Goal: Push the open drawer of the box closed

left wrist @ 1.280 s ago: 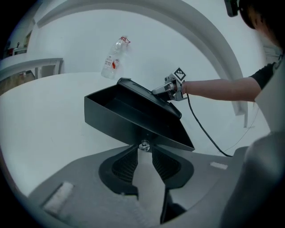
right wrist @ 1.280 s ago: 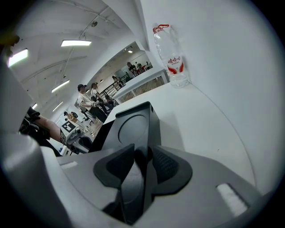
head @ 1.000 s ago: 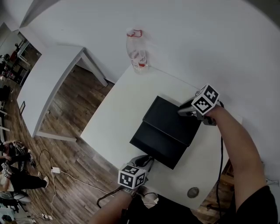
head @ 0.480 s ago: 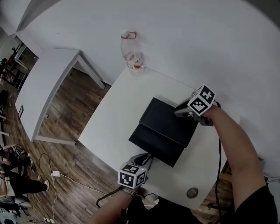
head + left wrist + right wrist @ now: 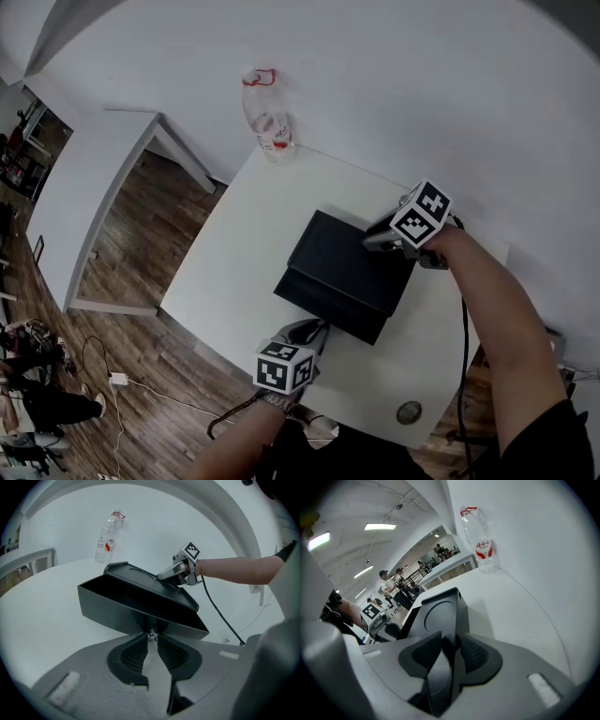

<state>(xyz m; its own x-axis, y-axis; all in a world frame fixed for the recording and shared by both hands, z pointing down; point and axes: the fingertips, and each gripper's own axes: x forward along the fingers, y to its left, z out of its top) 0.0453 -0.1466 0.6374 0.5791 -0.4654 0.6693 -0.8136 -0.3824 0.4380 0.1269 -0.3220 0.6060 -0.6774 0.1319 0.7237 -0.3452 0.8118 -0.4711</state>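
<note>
A black box (image 5: 352, 258) lies on the white table (image 5: 244, 234), its drawer (image 5: 323, 307) sticking out a little toward me. My left gripper (image 5: 314, 330) is at the drawer front. In the left gripper view its jaws (image 5: 152, 639) are shut on the small metal knob (image 5: 151, 634) in the middle of the drawer front (image 5: 112, 606). At the box's far end my right gripper (image 5: 375, 234) is shut on the back edge of the box. The right gripper view shows that black edge (image 5: 440, 611) running between the pads (image 5: 476, 653).
A clear plastic bottle (image 5: 265, 122) with a red cap stands at the table's far corner by the wall. A small round disc (image 5: 409, 412) lies near the table's front right edge. A cable (image 5: 462, 375) hangs from the right gripper. Another white table (image 5: 94, 187) stands to the left.
The drawer sticks out of the box a little less than one second ago. Both grippers have stayed at their ends of the box. The head view has shifted slightly.
</note>
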